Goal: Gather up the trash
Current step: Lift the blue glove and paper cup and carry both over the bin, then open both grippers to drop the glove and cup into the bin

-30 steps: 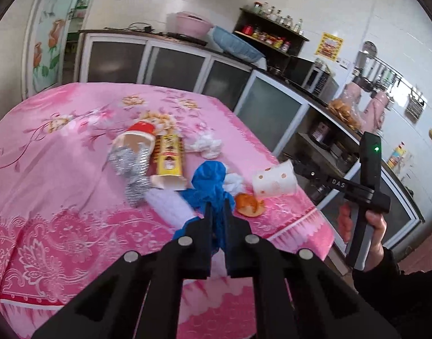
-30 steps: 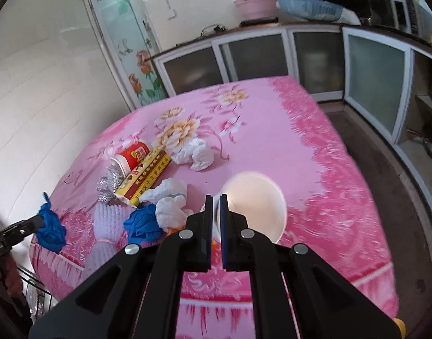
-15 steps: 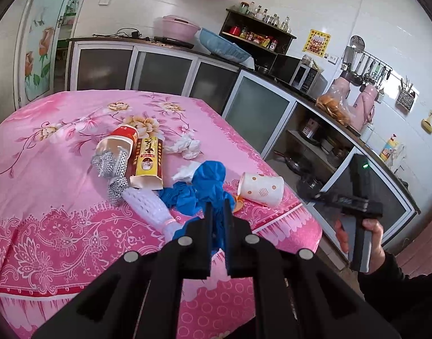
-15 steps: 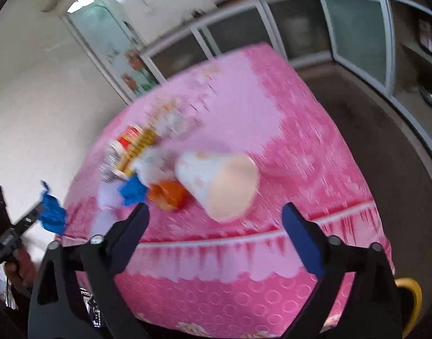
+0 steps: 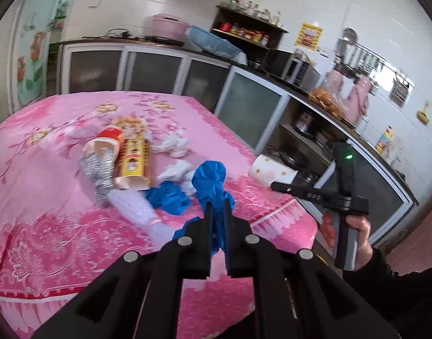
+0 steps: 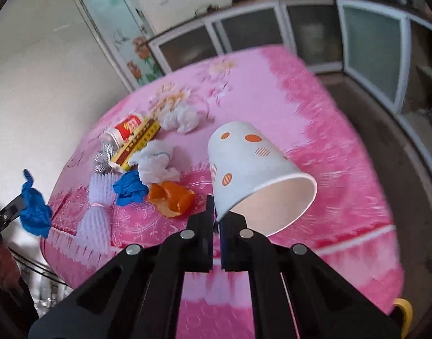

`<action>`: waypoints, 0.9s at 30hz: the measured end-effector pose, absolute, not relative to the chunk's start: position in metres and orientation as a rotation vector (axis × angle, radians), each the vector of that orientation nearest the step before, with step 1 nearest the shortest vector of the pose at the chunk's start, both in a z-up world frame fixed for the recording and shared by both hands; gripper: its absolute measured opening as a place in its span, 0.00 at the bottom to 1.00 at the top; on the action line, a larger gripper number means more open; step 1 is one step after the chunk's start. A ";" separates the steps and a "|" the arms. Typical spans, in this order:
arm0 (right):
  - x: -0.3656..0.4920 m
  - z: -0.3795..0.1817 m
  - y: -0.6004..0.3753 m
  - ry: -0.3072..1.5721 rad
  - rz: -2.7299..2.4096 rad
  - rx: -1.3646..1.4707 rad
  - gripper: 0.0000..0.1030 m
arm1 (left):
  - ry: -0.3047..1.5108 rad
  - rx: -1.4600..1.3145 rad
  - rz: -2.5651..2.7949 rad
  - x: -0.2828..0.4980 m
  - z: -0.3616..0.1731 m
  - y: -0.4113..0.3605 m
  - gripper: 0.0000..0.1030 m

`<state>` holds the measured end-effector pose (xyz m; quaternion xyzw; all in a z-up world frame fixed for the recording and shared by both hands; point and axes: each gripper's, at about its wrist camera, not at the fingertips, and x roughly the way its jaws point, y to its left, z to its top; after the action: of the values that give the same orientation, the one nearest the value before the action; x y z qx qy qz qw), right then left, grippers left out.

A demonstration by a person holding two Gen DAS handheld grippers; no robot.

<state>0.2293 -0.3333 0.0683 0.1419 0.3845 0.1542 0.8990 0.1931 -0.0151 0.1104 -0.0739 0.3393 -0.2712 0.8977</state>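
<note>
From your left wrist view, your left gripper is clamped on a blue glove that stands up between the fingers, lifted off the pink tablecloth; the second blue glove lies just left of the tips. From your right wrist view, your right gripper pinches the paper cup by its rim, mouth tilted toward you; the orange peel lies just left, nearer this hand.

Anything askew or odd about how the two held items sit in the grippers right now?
The right gripper pinches the paper cup only by its rim, so it hangs tilted, mouth toward the camera. The left gripper holds a crumpled blue glove that bunches above the fingers.
</note>
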 end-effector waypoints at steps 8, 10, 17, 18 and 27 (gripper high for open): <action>0.105 0.093 -0.442 0.759 0.083 0.384 0.03 | 0.720 -0.070 -0.842 0.182 0.107 -0.128 0.06; 0.066 0.087 -0.473 0.770 -0.025 0.400 0.03 | 0.734 -0.047 -0.921 0.178 0.103 -0.165 0.06; -0.029 0.021 -0.554 0.873 -0.284 0.548 0.03 | 0.826 0.084 -1.209 0.150 0.063 -0.320 0.06; -0.039 0.005 -0.564 0.892 -0.302 0.583 0.03 | 0.838 0.103 -1.230 0.146 0.057 -0.335 0.06; -0.063 -0.080 -0.594 1.020 -0.346 0.713 0.03 | 1.045 0.235 -1.325 0.116 -0.043 -0.462 0.06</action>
<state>-0.0633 -0.5944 -0.0796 0.3320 0.4751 -0.1612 0.7988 0.1156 -0.4616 -0.0426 0.1039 0.4614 -0.5853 0.6586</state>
